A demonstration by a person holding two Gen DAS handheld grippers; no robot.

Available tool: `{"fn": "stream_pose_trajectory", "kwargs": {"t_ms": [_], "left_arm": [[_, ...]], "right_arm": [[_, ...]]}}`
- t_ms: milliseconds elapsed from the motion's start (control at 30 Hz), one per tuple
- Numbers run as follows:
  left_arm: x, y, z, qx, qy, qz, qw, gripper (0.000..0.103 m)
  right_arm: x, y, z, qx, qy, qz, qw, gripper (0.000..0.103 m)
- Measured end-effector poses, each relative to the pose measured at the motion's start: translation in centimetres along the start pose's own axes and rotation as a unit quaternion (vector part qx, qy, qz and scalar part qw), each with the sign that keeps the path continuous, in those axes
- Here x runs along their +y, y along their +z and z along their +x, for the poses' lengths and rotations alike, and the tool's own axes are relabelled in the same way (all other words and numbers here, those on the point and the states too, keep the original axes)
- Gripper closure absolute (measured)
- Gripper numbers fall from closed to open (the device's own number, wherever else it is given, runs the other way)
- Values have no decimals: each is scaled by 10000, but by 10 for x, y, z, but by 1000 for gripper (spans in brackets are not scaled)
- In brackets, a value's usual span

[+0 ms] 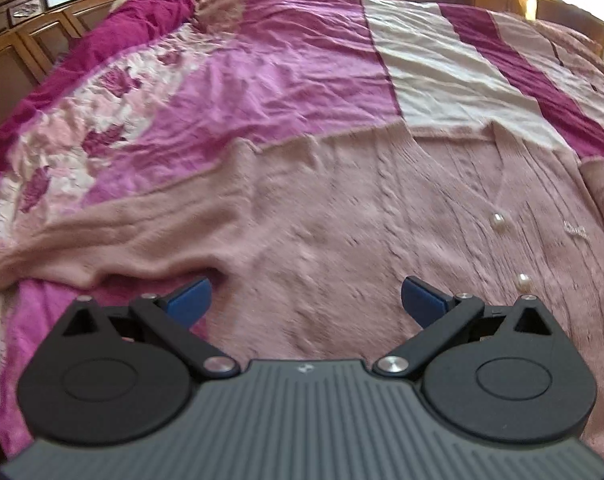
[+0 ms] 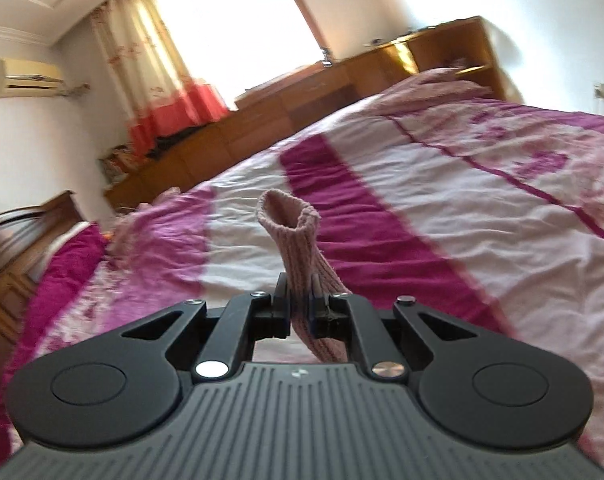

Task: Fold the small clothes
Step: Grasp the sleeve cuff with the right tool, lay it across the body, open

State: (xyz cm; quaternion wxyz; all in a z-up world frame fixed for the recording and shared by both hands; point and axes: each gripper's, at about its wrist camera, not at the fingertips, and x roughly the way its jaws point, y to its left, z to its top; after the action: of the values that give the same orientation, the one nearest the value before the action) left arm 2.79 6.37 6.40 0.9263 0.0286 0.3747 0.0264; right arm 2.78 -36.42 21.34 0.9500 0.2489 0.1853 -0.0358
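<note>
A pale pink knitted cardigan (image 1: 342, 216) with pearl buttons (image 1: 498, 222) lies spread flat on the bed, front up, one sleeve (image 1: 81, 236) stretched out to the left. My left gripper (image 1: 306, 298) is open, its blue pads (image 1: 191, 300) wide apart just above the cardigan's body near the armpit. My right gripper (image 2: 300, 312) is shut on the ribbed cuff of the other sleeve (image 2: 291, 228) and holds it lifted above the bed, the cuff's open end standing up past the fingers.
The bedspread (image 1: 285, 80) is patched in pink, magenta and white, wrinkled. A dark wooden headboard (image 1: 29, 12) stands at the left, low wooden cabinets (image 2: 302, 92) run along the far side under a bright window, and a pillow (image 2: 434, 84) lies far off.
</note>
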Motion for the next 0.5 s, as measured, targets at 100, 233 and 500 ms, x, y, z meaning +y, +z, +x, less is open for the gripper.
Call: {"fn": "stream_pose_trajectory", "kwargs": {"t_ms": [100, 233, 500], "left_arm": [[13, 11, -6, -96, 7, -36, 9999, 0], [30, 24, -18, -268, 174, 38, 9995, 0], [60, 32, -36, -468, 444, -76, 9979, 0]], "right_arm": [[34, 5, -1, -82, 284, -108, 9995, 96], [80, 2, 1, -50, 684, -210, 9974, 96], [148, -44, 26, 503, 1189, -263, 9913, 96]]}}
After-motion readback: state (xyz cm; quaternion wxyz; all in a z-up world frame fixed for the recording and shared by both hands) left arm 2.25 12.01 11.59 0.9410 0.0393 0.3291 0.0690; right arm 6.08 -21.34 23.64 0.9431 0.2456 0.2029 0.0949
